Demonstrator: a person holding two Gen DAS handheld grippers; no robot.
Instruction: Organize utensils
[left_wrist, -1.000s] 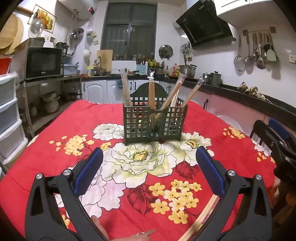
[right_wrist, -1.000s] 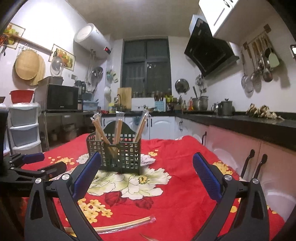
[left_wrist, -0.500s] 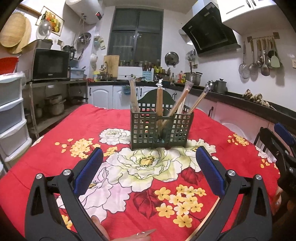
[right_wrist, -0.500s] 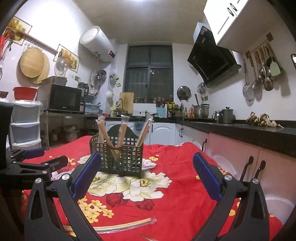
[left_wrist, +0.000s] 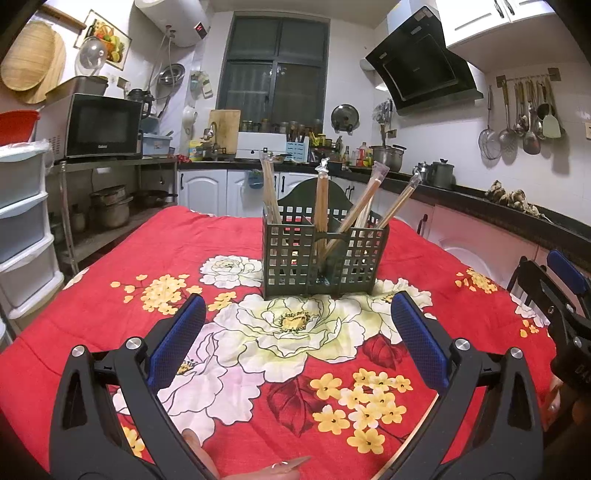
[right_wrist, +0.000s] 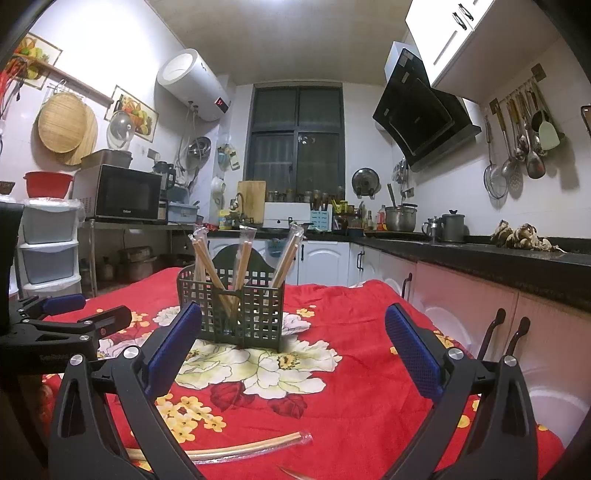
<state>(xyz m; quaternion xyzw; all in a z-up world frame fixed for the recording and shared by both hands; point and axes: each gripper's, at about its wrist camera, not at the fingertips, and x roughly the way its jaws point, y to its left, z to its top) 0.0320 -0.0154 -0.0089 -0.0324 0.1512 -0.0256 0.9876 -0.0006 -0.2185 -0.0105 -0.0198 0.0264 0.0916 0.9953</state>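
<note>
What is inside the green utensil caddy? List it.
The green utensil caddy holds four plastic-wrapped pairs of wooden chopsticks, leaning out of the top. Their lower ends show only partly through the grid walls; whatever else lies at the bottom is hidden.

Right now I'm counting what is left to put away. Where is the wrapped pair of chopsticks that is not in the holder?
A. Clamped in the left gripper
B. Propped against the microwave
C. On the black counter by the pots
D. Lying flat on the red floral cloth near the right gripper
D: the wrapped chopsticks lie flat on the red floral cloth just ahead of the open, empty right gripper, apart from the green holder.
</note>
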